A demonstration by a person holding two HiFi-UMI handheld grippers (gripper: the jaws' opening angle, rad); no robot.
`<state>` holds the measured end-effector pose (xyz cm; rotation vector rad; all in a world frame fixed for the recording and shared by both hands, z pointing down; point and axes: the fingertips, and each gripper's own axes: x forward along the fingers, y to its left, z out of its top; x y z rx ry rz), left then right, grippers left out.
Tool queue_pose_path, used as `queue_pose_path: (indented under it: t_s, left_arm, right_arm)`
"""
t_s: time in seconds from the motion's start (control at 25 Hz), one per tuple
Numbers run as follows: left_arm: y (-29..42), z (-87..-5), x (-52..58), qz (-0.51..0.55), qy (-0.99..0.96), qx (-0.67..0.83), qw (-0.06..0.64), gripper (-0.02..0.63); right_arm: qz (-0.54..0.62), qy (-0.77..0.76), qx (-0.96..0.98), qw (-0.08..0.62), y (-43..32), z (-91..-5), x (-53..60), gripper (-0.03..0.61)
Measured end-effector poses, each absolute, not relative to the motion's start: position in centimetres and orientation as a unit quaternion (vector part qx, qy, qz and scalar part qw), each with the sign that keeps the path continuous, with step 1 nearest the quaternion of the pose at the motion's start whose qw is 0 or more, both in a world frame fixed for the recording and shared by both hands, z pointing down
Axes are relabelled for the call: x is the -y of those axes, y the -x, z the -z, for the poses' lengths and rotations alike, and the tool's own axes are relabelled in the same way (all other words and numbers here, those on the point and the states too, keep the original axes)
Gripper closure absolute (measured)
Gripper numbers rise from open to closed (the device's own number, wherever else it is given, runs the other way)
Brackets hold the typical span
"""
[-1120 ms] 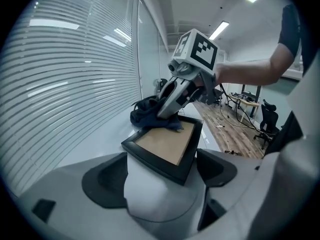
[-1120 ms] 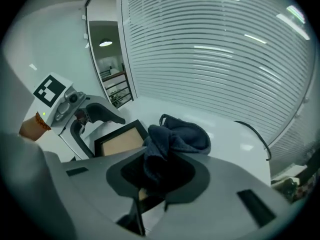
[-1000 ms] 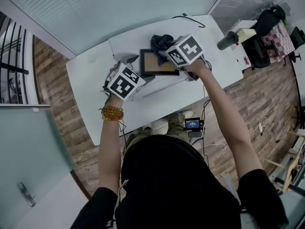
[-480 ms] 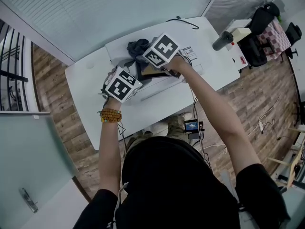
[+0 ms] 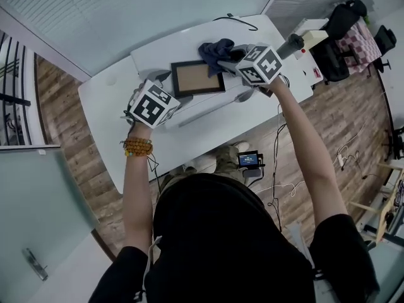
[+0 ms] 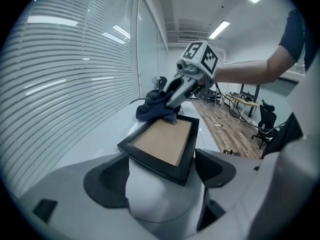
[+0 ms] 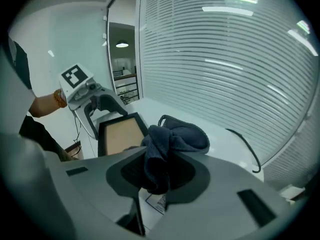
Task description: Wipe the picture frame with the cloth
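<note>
A black picture frame [image 5: 197, 77] with a tan panel lies on the white table [image 5: 126, 137]. My left gripper [image 5: 170, 88] is at its left end. In the left gripper view the frame's near edge [image 6: 165, 146] sits between the wide jaws of this gripper [image 6: 160, 166], with the pads against its sides. My right gripper [image 5: 228, 60] is shut on a dark blue cloth [image 5: 213, 48], which bunches between its jaws [image 7: 162, 154]. The cloth [image 6: 156, 110] rests at the frame's far right corner. The right gripper view shows the frame [image 7: 120, 134] and the left gripper [image 7: 95, 109] beyond it.
A black cable [image 5: 243, 21] lies on the table near the blinds. A dark cylinder [image 5: 295, 44] stands at the table's right end. A printed label [image 7: 157, 201] lies under the right gripper. Chairs and bags [image 5: 344, 24] crowd the floor to the right.
The right gripper swept the cloth left across the frame, then back right to its far right corner. The left gripper stayed at the frame's left end.
</note>
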<state>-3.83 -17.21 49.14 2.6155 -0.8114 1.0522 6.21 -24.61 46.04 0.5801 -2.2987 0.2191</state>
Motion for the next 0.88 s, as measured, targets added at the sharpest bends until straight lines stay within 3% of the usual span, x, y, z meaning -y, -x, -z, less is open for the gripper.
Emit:
queue_pose_path:
  t_s: [0.4,0.88]
  left_arm:
    - [3.5,-49.1,17.3,-0.367,-0.882,0.271,0.122,0.195]
    - [3.7,-49.0,17.5,-0.37,-0.88,0.271,0.127,0.195]
  right_arm:
    - [-0.213,-0.234,0.904,0.288,-7.1,-46.8,22.0,0.508]
    - [-0.171,-0.212,0.904,0.33,-6.2,-46.6,17.9,0.508]
